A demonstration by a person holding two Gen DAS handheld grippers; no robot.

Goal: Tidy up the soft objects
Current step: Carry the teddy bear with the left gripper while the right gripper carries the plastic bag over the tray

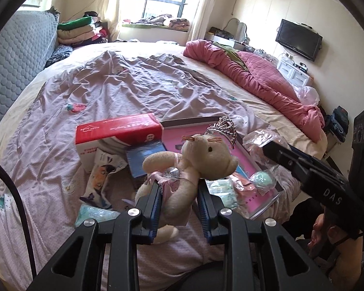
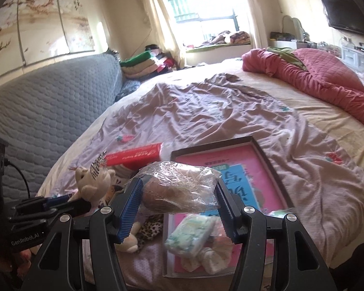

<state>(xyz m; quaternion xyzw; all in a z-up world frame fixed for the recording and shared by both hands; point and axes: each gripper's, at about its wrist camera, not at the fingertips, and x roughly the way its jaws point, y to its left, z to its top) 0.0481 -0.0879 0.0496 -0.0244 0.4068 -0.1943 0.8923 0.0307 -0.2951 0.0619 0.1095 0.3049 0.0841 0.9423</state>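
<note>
Above the bed (image 1: 123,89), near its foot edge, my left claw (image 1: 179,189) grips the teddy bear (image 1: 196,162) round its middle; my right claw (image 2: 179,201) clamps a plastic-wrapped toy (image 2: 179,184), both lifted for sorting.

Open, rumpled lilac quilt (image 1: 123,84) beyond red box (image 1: 119,131): free passage. Near side of box crowded: pink tray (image 2: 267,167), packets. Right of box, pink duvet (image 1: 262,77) banked up.
</note>
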